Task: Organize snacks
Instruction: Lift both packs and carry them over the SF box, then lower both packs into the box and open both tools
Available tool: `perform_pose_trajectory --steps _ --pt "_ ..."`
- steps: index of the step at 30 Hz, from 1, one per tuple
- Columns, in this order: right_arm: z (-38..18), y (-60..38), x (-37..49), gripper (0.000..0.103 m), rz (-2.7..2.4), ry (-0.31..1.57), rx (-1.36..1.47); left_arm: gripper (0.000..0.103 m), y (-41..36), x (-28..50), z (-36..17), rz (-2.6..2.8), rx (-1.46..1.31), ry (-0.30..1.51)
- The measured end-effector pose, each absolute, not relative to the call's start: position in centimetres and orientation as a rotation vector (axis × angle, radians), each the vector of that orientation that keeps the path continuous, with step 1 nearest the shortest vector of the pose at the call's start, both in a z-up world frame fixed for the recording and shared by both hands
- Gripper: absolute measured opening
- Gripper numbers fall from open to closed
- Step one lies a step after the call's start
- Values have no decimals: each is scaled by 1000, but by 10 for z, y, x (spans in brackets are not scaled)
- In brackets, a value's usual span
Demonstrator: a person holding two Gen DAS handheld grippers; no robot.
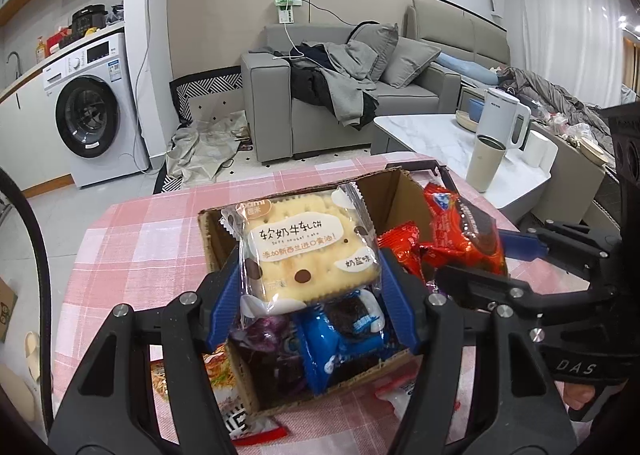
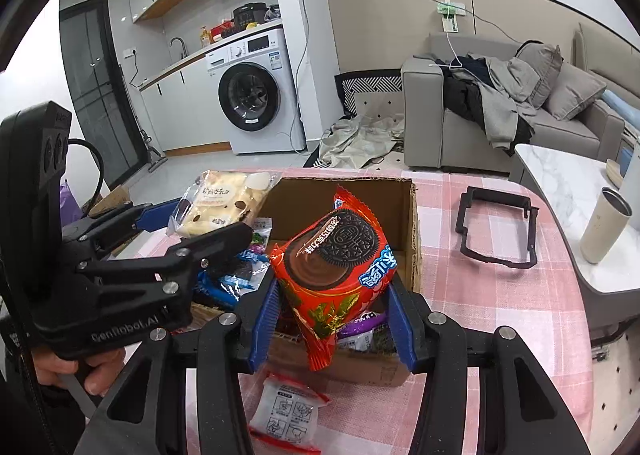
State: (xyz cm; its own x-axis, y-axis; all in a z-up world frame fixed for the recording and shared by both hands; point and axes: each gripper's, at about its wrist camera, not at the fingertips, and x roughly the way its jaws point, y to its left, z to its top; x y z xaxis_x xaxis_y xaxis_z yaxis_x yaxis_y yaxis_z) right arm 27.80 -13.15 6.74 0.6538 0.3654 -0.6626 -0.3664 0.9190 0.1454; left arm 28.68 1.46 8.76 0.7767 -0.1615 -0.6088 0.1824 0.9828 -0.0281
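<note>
My left gripper (image 1: 310, 275) is shut on a soft nougat cracker pack (image 1: 304, 239) in a clear wrapper, held tilted above the open cardboard box (image 1: 404, 195). In the box lie a blue cookie pack (image 1: 344, 335), a purple pack (image 1: 268, 339) and small red packs (image 1: 404, 247). My right gripper (image 2: 332, 295) is shut on a red chocolate cookie pack (image 2: 340, 251), upright over the box (image 2: 360, 191). Each gripper shows in the other's view: the right gripper (image 1: 496, 259) with its red pack (image 1: 464, 231), and the left gripper (image 2: 212, 217) with the cracker pack (image 2: 224, 203).
The box stands on a table with a pink plaid cloth (image 1: 140, 239). A white packet (image 2: 288, 415) lies in front of the box and a noodle packet (image 1: 216, 375) beside it. A black frame (image 2: 496, 231) lies to the right. A beige cup (image 2: 604, 227) stands on the marble table.
</note>
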Motion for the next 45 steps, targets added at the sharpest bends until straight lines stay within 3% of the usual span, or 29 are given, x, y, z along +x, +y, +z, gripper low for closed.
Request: perform_pose_trajectory --steps 36,42,45 --pt "38 -124 327 50 446 744 -44 62 10 363 46 -185 71 746" --pt "43 -124 319 65 477 735 -48 66 15 355 47 -193 50 755" --pt "52 -132 306 83 463 684 -43 76 21 342 53 -201 21 752"
